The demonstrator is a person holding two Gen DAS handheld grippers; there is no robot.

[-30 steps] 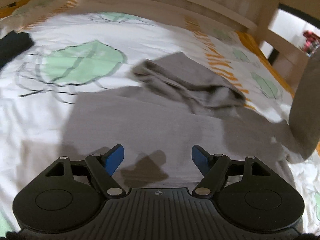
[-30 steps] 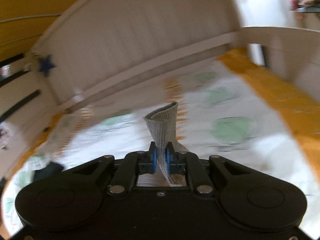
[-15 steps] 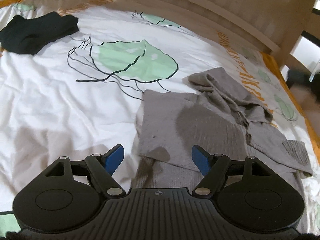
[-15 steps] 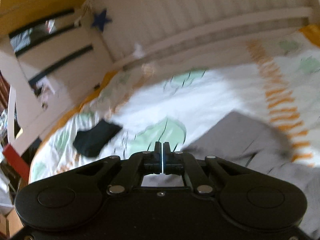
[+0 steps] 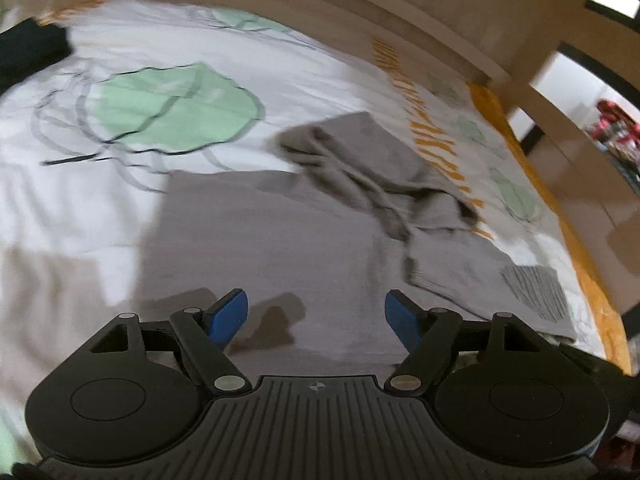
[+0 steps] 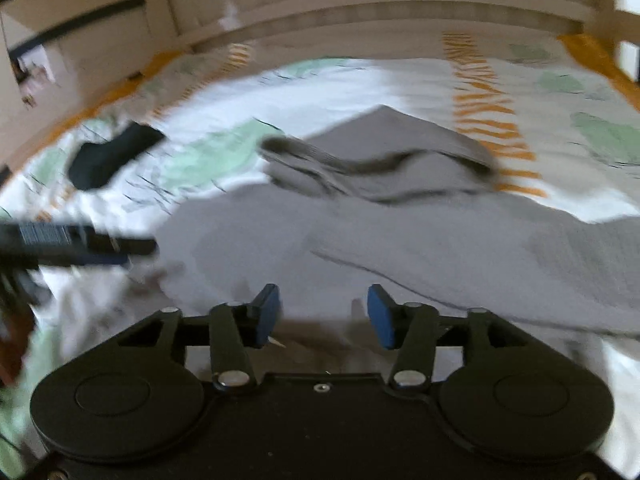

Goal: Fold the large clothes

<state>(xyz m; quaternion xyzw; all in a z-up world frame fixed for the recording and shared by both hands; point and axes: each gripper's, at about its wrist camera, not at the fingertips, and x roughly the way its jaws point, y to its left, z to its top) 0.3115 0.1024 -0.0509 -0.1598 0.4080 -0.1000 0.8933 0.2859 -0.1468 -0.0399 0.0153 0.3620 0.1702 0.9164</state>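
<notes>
While blurred by motion in both views, shows a grey garment (image 5: 280, 240) spread over the white bedsheet (image 5: 80, 208) with green and orange print. Lies flat across the near part of the bed, with a rumpled sleeve or hood part (image 5: 372, 176) bunched at its far side. Left gripper (image 5: 316, 314) above the near edge of the cloth, blue pads wide apart, nothing between them; same spread as half a second ago, though pointed more toward the right side of the bed than then. Right gripper (image 6: 323, 314) now parted as well, pads apart over the grey fabric (image 6: 400, 240); half a second back pressed fully together, and a second back pinching a strip of the grey cloth. No cloth held now by either one. Dark folded item (image 6: 108, 156) lying apart on the sheet, far left. Wooden bed frame (image 5: 400, 12) beyond the far edge.
</notes>
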